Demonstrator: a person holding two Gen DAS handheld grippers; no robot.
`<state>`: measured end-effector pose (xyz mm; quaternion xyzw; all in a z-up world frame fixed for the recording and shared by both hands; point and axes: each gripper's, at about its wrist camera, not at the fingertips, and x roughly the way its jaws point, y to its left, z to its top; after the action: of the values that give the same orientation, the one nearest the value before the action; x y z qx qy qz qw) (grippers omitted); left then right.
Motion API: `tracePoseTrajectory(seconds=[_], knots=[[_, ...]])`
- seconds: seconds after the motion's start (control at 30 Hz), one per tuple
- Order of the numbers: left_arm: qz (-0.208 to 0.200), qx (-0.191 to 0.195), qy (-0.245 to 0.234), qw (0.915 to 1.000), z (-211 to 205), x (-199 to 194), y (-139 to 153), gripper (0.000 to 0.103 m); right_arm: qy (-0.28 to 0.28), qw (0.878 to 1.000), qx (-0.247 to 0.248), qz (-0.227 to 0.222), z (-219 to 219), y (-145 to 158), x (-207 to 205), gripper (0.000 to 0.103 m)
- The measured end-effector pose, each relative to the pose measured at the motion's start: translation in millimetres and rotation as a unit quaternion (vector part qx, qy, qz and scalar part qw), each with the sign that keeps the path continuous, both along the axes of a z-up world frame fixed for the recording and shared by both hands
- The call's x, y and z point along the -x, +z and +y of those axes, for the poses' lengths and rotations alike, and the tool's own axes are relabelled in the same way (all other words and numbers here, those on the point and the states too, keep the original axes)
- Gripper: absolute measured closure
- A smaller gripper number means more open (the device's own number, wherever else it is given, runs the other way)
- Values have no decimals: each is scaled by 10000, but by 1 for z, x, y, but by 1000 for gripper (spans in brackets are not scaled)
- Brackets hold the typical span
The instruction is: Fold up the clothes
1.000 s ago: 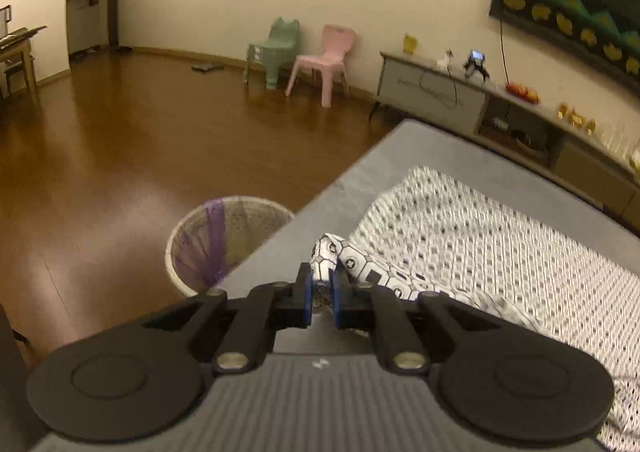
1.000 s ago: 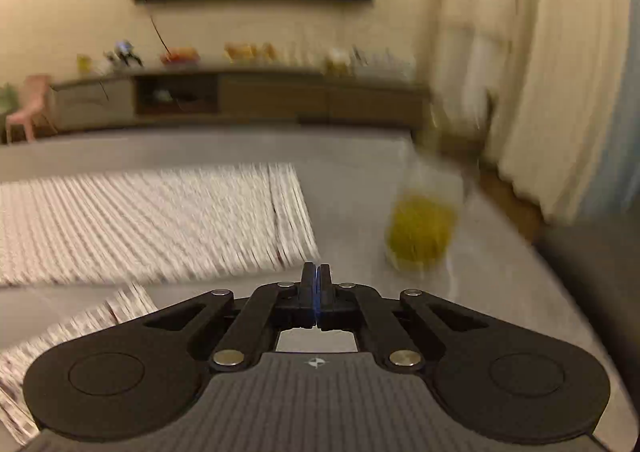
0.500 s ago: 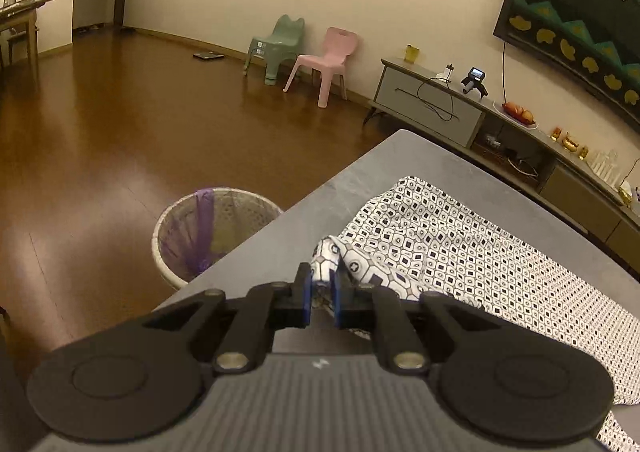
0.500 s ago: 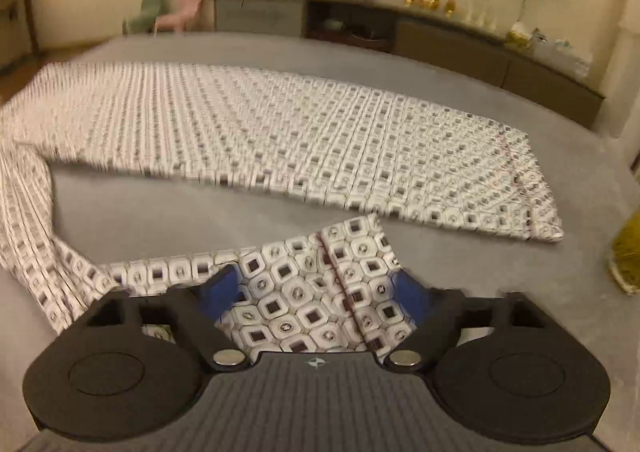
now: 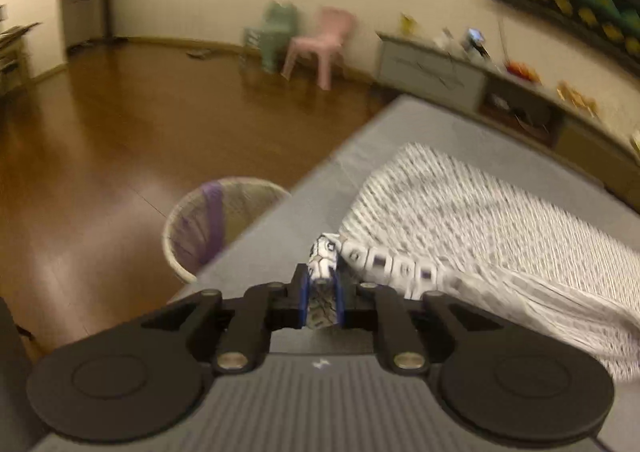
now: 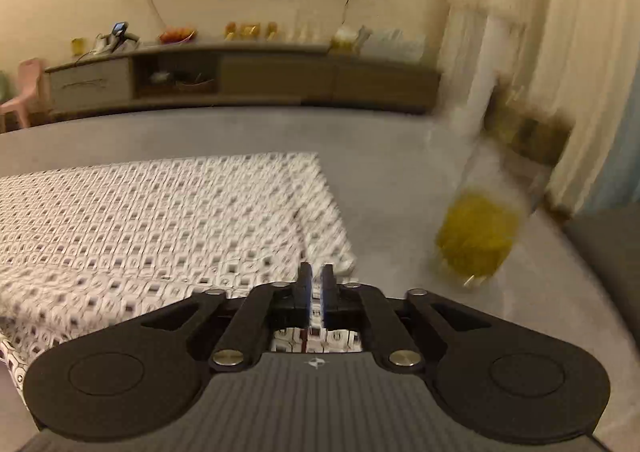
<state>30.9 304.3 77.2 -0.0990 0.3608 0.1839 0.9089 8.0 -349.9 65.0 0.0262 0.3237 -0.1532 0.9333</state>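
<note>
while both ends of the cloth are pinched, the step in hand looks like carrying the near edge over the far part to make one fold. on the left, the left gripper (image 5: 321,294) is clamped on a bunched corner of the patterned garment (image 5: 480,220); its jaws have just eased a little wider, yet the fabric fills the gap and the blue pads press on it. the garment itself lies spread on the grey table (image 5: 400,124), running away to the right and far side, with the held corner lifted near the table's left edge. further right, the right gripper (image 6: 316,294) has just been closing, and a thin layer of the same cloth (image 6: 160,220) sits between its narrow jaws, so it appears to grip the other near corner.

to do this well, i would keep both corners level and the edge between them taut, move the two hands together, and lay the edge down square on the far edge before letting go. the left pinch is thick and bunched, so it could slip if pulled hard.

on the floor left of the table stands a mesh wastebasket (image 5: 224,228) with a purple liner; what it holds cannot be made out. near the right gripper, on the table, a clear jar (image 6: 480,228) holds something yellow, close enough to be knocked by a wide swing.
</note>
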Motion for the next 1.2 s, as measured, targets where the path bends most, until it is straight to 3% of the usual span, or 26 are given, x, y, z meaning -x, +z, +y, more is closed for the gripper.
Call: tracePoseTrajectory(seconds=[0.03,0.07,0.1,0.17,0.23,0.33,0.4,0.43,0.47,0.5,0.57,0.63,0.73,0.77,0.83,0.9,0.97,1.03,1.07,1.13,1.2], knots=[[-8,-48,-47,10000,-2,0,1,85,1,9999,-33,-131,-1,4,4,69],[-54,-109,-94,9999,-5,1,2,84,32,9994,-24,-331,0,11,14,49],[-113,-144,-135,9997,-7,2,4,81,78,9986,-13,-525,2,19,24,43],[-219,-123,-238,9994,-10,2,6,65,487,9958,34,-770,18,29,44,43],[-191,-97,-376,9991,-17,-2,4,49,1512,9861,-218,-655,45,25,58,43],[-46,-148,-547,9984,-29,-12,-2,45,2916,9564,104,-120,106,-3,58,43],[8,-205,-612,9979,-34,-17,-5,46,3238,9450,454,116,135,-18,51,44],[58,-269,-633,9976,-36,-20,-7,52,3316,9414,568,238,145,-26,45,46],[132,-356,-647,9972,-37,-22,-10,76,3383,9379,679,355,155,-33,39,50],[219,-435,-661,9966,-37,-25,-14,91,3345,9384,754,428,161,-32,33,70],[216,-589,-634,9960,-33,-24,-15,98,3269,9402,761,585,167,-28,27,101],[-277,-473,-494,9973,-19,-8,1,98,3285,9413,680,380,159,-13,35,103],[-945,250,-393,9944,14,22,24,98,3315,9431,224,-105,124,21,62,103],[-951,367,-404,9940,23,26,24,100,3351,9420,80,-185,110,31,73,102],[-757,463,-132,9960,37,25,18,99,3513,9362,57,133,88,23,86,102],[-539,651,2,9964,43,19,10,99,3197,9458,105,554,67,8,84,100],[-437,679,-123,9967,38,13,8,90,2844,9559,187,713,60,1,76,99],[-412,554,-458,9966,22,7,9,77,2918,9541,108,659,62,6,75,99],[-360,494,-674,9959,12,5,9,62,2987,9524,56,612,64,9,74,94],[-179,343,-1069,9935,-7,0,2,48,3142,9480,-39,507,74,13,74,86],[100,67,-1422,9898,-27,-4,-9,47,3200,9462,-77,480,78,16,69,72]])
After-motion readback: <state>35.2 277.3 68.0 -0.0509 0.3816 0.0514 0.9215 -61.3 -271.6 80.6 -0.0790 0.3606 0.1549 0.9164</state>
